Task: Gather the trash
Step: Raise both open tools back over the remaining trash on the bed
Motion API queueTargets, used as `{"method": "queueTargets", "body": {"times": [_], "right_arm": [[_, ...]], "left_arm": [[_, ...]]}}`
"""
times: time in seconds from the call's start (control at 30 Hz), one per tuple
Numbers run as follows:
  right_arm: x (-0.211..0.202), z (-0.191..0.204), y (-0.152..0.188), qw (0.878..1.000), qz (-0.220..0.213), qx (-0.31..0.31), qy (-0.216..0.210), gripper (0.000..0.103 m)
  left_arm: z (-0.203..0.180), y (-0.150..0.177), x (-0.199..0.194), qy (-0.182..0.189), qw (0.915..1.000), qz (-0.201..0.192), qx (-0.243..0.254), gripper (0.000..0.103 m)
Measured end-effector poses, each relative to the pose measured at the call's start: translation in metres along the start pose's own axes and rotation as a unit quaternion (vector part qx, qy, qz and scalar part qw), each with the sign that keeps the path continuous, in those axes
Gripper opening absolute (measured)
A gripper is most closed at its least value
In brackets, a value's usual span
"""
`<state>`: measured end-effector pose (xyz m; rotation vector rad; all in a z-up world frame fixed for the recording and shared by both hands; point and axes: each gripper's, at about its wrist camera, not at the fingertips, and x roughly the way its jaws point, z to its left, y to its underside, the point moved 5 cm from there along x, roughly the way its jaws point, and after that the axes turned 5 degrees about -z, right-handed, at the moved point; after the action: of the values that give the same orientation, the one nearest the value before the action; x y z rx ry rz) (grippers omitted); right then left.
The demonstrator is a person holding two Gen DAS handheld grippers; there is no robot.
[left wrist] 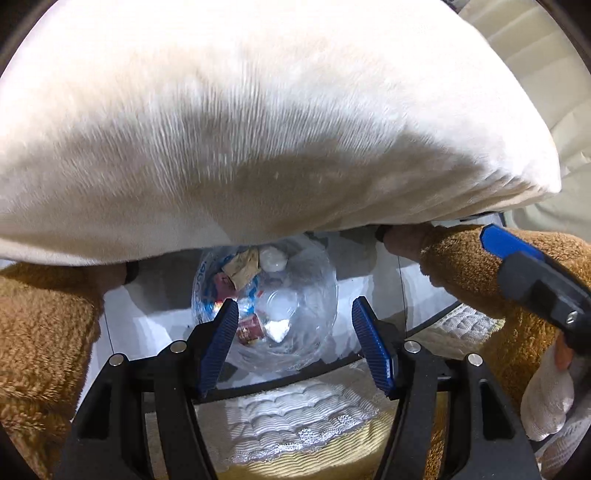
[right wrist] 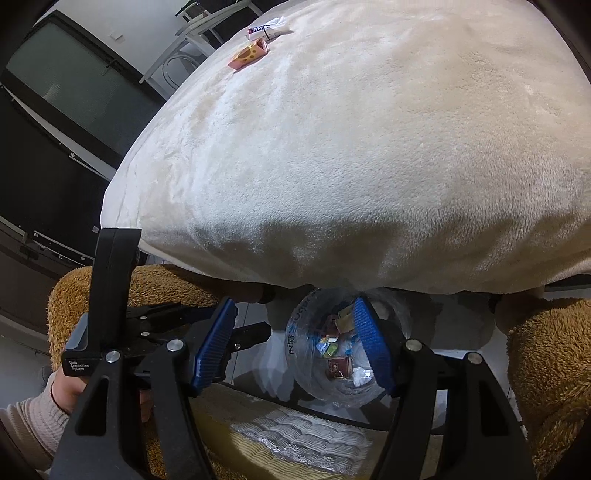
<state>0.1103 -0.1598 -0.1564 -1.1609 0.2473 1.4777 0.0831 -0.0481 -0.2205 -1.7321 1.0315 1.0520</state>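
Nearest of all, a white quilted cloth point(left wrist: 288, 417) with lace edging, directly under both cameras. Just above it in the left wrist view, the left gripper point(left wrist: 295, 310), pointed steeply down, jaws a moderate gap apart and nothing pinched between the blue pads. Likewise the right gripper point(right wrist: 295, 314), jaws apart, gripping nothing; right-hand pad overlapping the bag's rim in that view, though contact or mere overlap hard to judge through the clear film. Off to the lower left of the right wrist view, a hand point(right wrist: 66, 391) in a pale ribbed sleeve point(right wrist: 29, 417) around the left tool's black body. Beyond the pads, low down, a clear plastic bag point(left wrist: 314, 277), mouth open toward the cameras, with collected trash inside: a red packet point(left wrist: 251, 328), crumpled brown paper point(left wrist: 243, 267), a white wad point(left wrist: 273, 258). On either side of the bag, brown fuzzy seats point(left wrist: 44, 332). Overhead and farther out, the table point(right wrist: 369, 166) under a cream plush cover. At its far end, still uncollected, an orange-and-pink carton point(right wrist: 249, 55) and just past it a white wrapper point(right wrist: 267, 29). Farthest back, a white chair frame point(right wrist: 192, 33) and dark glass panels point(right wrist: 55, 110).
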Motion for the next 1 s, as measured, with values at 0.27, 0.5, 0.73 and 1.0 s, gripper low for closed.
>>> {"method": "queueTargets", "body": {"times": [0.27, 0.5, 0.73, 1.0], "right_arm": [[-0.02, 0.018, -0.017, 0.997, -0.06, -0.04, -0.006, 0.066], [-0.039, 0.037, -0.049, 0.988, -0.111, -0.106, 0.0, 0.066], [-0.05, 0.04, -0.096, 0.981, -0.142, -0.133, 0.01, 0.067], [-0.051, 0.038, -0.143, 0.975, -0.161, -0.154, 0.019, 0.08]], "left_arm": [[0.001, -0.018, -0.039, 0.001, 0.998, -0.063, 0.007, 0.063], [0.007, -0.041, -0.077, 0.004, 0.9934, -0.115, 0.003, 0.063], [0.015, -0.089, -0.116, -0.022, 0.9846, -0.173, 0.012, 0.072], [0.009, -0.148, -0.131, -0.044, 0.9761, -0.207, 0.048, 0.078]]}}
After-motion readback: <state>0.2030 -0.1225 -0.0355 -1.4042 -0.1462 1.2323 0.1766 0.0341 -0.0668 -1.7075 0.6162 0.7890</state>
